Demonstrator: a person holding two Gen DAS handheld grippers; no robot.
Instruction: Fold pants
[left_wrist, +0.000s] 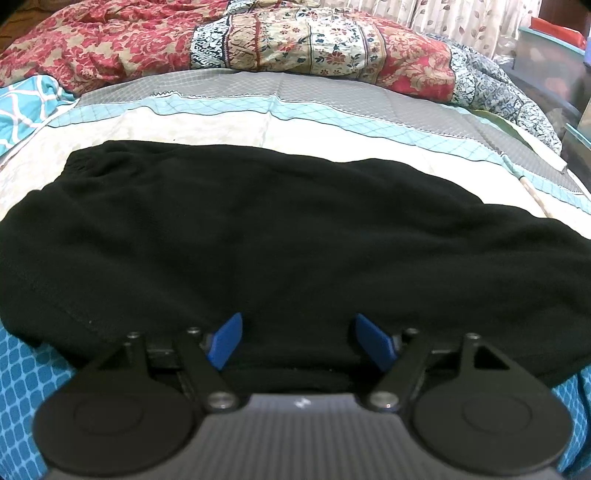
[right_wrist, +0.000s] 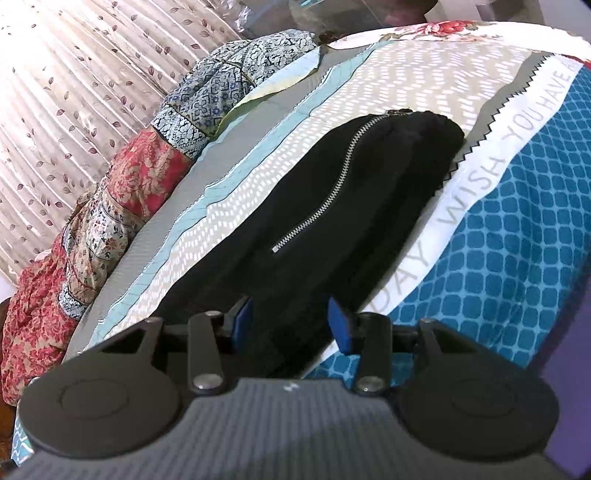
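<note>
Black pants (left_wrist: 277, 229) lie spread flat across the bed, filling most of the left wrist view. My left gripper (left_wrist: 301, 339) hovers at their near edge with its blue pads (left_wrist: 229, 339) wide apart, black cloth beneath them and nothing pinched. In the right wrist view the pants (right_wrist: 332, 229) appear as a long folded strip with a silver zipper (right_wrist: 325, 184) running along it. My right gripper (right_wrist: 291, 323) sits over the near end of that strip, jaws partly apart, with the cloth below the gap and no pad pressing on it.
The patterned bedsheet (left_wrist: 221, 125) has grey, cream and teal bands, with printed lettering (right_wrist: 476, 192) beside the pants. A crumpled floral quilt (left_wrist: 258, 44) is heaped along the far side of the bed (right_wrist: 122, 206). A leaf-print curtain (right_wrist: 55, 92) hangs behind it.
</note>
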